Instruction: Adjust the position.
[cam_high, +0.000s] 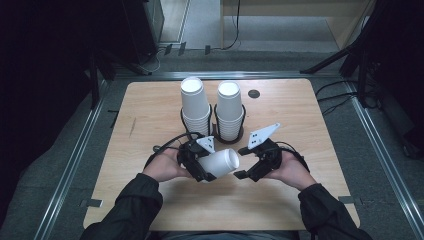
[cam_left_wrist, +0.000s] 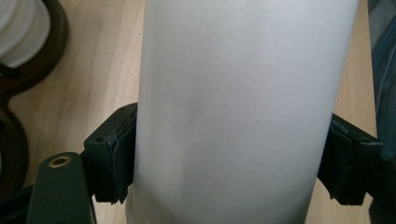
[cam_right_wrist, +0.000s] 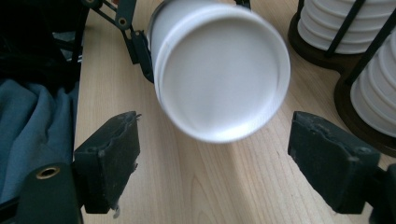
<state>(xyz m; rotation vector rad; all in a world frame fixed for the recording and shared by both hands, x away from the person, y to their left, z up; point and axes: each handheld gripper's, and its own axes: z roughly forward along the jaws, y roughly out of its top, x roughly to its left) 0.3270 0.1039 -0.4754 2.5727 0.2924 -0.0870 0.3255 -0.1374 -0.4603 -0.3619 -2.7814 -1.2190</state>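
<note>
White cup (cam_high: 220, 162) is clamped sideways in left hand-held gripper (cam_high: 200, 167); right hand-held gripper (cam_high: 245, 162) is held apart, just beside its base.

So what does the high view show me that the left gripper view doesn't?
High view: the whole wooden table, two stacks of white cups in a dark rack, both hands, and the right gripper, jaws open, facing the closed base of the lone cup.

Left gripper view: the black pads pressing the cup's wall up close.

Both: the white cup lying sideways in the left gripper, and part of the rack.
</note>
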